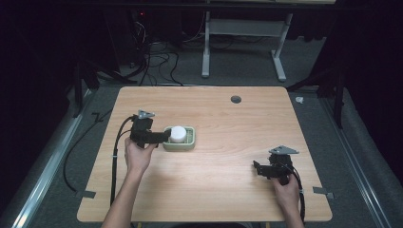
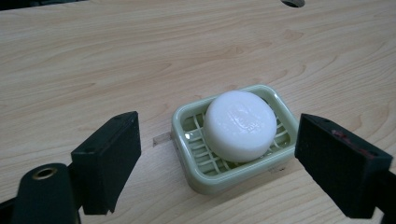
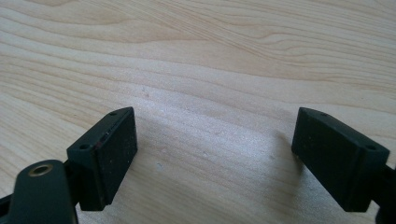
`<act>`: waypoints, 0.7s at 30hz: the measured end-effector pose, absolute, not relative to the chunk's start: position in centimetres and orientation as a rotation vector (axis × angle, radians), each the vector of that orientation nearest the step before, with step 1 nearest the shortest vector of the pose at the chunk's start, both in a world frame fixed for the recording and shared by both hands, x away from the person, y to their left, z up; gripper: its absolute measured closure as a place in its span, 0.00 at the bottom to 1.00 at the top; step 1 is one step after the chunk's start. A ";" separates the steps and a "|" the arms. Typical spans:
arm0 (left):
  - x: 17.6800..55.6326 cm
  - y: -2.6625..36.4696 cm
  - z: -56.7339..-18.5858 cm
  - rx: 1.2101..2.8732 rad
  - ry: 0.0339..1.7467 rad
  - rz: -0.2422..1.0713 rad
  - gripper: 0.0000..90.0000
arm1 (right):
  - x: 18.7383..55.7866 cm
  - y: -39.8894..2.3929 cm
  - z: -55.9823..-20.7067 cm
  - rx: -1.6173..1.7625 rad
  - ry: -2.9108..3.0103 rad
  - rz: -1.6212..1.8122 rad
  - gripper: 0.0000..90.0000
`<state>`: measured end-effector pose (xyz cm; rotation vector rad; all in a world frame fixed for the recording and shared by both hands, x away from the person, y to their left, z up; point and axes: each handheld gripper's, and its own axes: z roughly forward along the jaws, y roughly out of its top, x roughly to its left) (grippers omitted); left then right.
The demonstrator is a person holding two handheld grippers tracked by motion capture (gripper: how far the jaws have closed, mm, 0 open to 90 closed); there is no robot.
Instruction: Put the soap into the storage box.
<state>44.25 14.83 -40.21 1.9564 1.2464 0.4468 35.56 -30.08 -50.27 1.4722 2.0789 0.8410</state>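
Note:
A round white soap bar [image 2: 240, 125] lies in a pale green soap dish [image 2: 188, 158] on the wooden table. In the high view the soap bar [image 1: 177, 133] and dish [image 1: 190, 144] sit left of the table's middle. My left gripper [image 1: 164, 137] hovers at the dish's left end, pointing right, held by a hand. Its jaws stand apart with the near end of the dish showing between them, and the pads touch nothing; the left gripper [image 2: 217, 161] is open. My right gripper [image 1: 257, 167] rests low at the front right, open over bare wood [image 3: 215, 149].
A dark round hole [image 1: 235, 99] marks the table's far side. Cables trail from both grippers off the front edge. Beyond the table stand a metal desk frame [image 1: 247, 28] and tangled wires on the floor. Bits of tape [image 1: 86, 194] stick at the front corners.

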 end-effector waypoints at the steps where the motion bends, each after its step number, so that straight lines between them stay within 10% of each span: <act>1: 44.2 14.9 -40.2 1.953 1.246 0.447 0.17 | 35.6 -30.1 -50.3 1.472 2.079 0.841 0.17; 21: 42.0 17.8 -39.3 1.894 1.286 0.466 0.17 | 35.6 -30.1 -50.3 1.473 2.080 0.841 0.17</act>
